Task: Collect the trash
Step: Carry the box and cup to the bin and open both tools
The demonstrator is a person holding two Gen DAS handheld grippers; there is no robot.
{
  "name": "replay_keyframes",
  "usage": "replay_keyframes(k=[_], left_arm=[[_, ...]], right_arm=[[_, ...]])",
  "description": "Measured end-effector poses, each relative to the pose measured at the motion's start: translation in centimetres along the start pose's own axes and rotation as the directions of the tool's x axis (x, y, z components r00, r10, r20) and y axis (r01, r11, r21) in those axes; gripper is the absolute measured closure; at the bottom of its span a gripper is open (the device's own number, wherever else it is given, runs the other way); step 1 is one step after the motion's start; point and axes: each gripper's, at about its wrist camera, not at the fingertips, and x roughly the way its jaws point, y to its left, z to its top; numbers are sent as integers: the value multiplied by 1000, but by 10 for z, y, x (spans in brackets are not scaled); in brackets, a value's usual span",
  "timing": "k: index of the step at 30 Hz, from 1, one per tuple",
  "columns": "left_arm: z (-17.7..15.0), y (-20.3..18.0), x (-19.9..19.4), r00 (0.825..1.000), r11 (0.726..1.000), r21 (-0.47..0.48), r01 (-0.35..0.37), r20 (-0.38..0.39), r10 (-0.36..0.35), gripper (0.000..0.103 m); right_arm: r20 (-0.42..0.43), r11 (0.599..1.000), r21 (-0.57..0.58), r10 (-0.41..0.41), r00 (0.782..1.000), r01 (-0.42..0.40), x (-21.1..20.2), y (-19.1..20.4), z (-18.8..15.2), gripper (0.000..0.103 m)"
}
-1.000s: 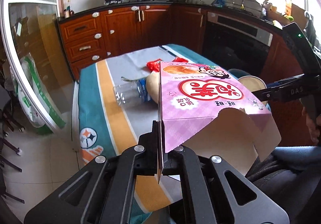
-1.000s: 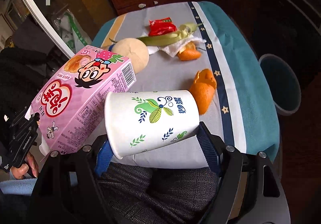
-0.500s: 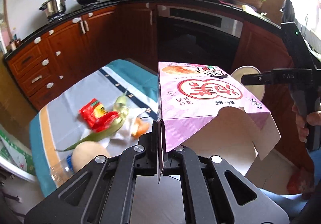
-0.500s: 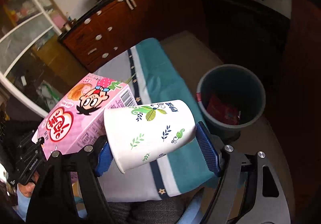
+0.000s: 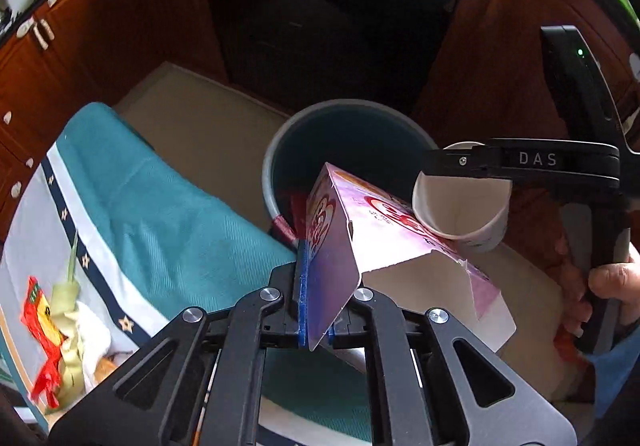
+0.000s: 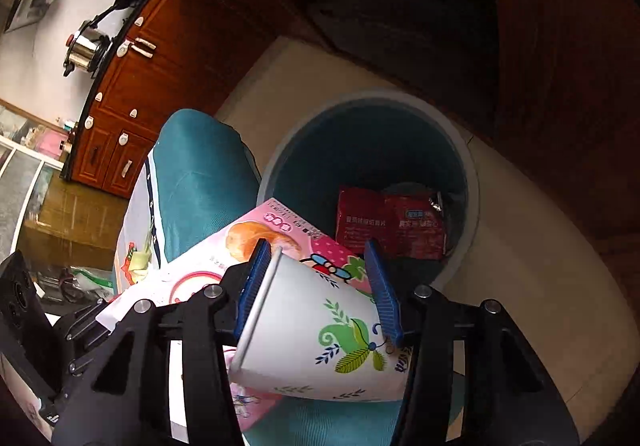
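The left gripper (image 5: 310,306) is clenched on a flap of the pink carton (image 5: 384,242); the flap stands edge-on between the blue pads (image 5: 302,302), and the carton's open end faces the camera. The carton tilts out over the near rim of the waste bin (image 5: 272,150), which stands on the tiled floor (image 5: 192,114) just beside the hanging edge of the teal tablecloth (image 5: 160,206).

The right gripper (image 6: 316,286) has the paper cup (image 6: 320,342) lying sideways between its blue pads (image 6: 382,290), rim to the left and base to the right. Its jaws have just been closing, with the cup between them; the left pad meets the cup at its rim and the right pad lies against its wall near the base, so the cup is grasped. In the left wrist view the cup's open mouth (image 5: 460,202) rests against the upper face of the carton, and a hand (image 5: 612,282) grips the right tool's handle.

Inside the bin lie red wrappers (image 6: 390,224). On the cloth at the far left remain a red wrapper (image 5: 42,330), a pale green leaf strip (image 5: 70,286) and white tissue (image 5: 94,334). Wooden cabinets (image 6: 160,46) line the wall; a steel pot (image 6: 86,48) sits on the counter.
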Motion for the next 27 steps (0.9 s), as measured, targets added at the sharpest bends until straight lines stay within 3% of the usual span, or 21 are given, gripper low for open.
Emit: replay_keyframes(k=[8, 9, 11, 13, 14, 15, 21, 27], left_arm=[[38, -5, 34, 999, 997, 73, -21, -43, 24, 93], [41, -5, 33, 999, 997, 75, -19, -43, 22, 91], [44, -5, 31, 999, 996, 88, -11, -39, 14, 89], [41, -8, 25, 1000, 995, 94, -15, -21, 17, 71], [41, -9, 22, 1000, 995, 100, -17, -6, 18, 56], [41, -11, 19, 1000, 994, 106, -29, 9, 28, 47], [37, -23, 23, 999, 991, 125, -47, 9, 46, 27], [39, -24, 33, 998, 990, 130, -55, -9, 57, 19]], right_arm=[[-16, 998, 53, 35, 999, -34, 28, -19, 37, 52], [-15, 998, 54, 43, 999, -42, 29, -19, 42, 48], [-9, 997, 57, 54, 999, -53, 31, -14, 52, 20], [-7, 997, 53, 50, 999, -50, 29, -9, 56, 17], [-10, 998, 49, 44, 999, -43, 28, -8, 56, 16], [-15, 998, 46, 36, 999, -35, 28, -7, 57, 15], [-49, 999, 23, -27, 998, 29, 29, -5, 53, 6], [-97, 992, -45, -119, 988, 115, 36, -4, 40, 6]])
